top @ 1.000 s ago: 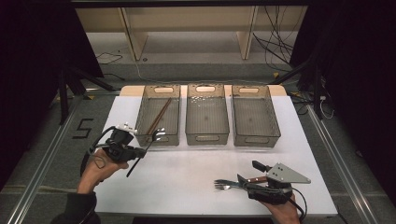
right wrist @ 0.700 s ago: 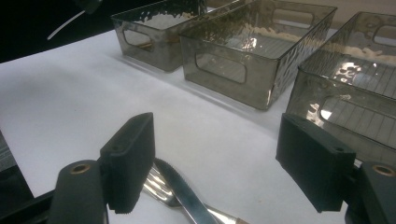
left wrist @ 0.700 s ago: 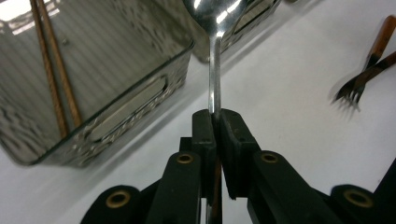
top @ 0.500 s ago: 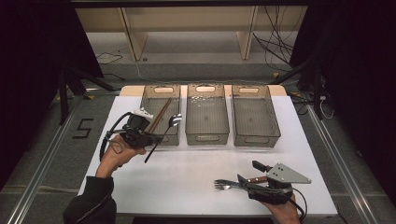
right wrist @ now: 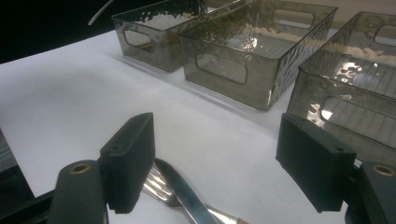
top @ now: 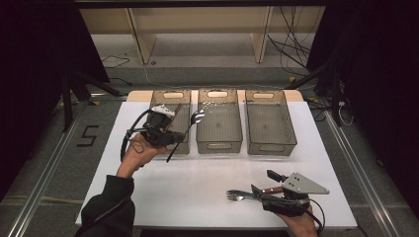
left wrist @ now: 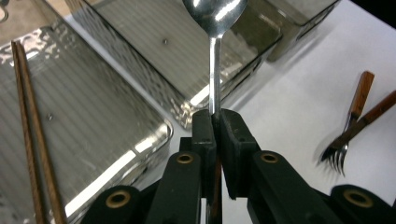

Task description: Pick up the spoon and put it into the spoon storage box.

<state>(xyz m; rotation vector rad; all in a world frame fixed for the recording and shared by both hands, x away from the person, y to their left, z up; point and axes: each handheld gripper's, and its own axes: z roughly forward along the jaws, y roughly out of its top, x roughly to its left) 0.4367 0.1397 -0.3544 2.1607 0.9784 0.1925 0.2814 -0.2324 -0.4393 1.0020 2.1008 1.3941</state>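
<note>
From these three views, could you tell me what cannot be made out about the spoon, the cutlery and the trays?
- Spoon: left gripper view's top edge cuts off its bowl; the shut left gripper covers its lower handle.
- Fork and knife: right gripper view's bottom edge cuts off their handles, beneath the open right gripper.
- Chopsticks: both ends run past the frame in the left gripper view.
- Right tray: too small in the high view to tell what it contains.

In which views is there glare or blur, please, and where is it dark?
High view: dark surroundings, bright white table. Left gripper view: glare on the spoon bowl; the jaws near the camera look soft. Right gripper view: highlights on the bins' textured walls; the top left corner is black.
</note>
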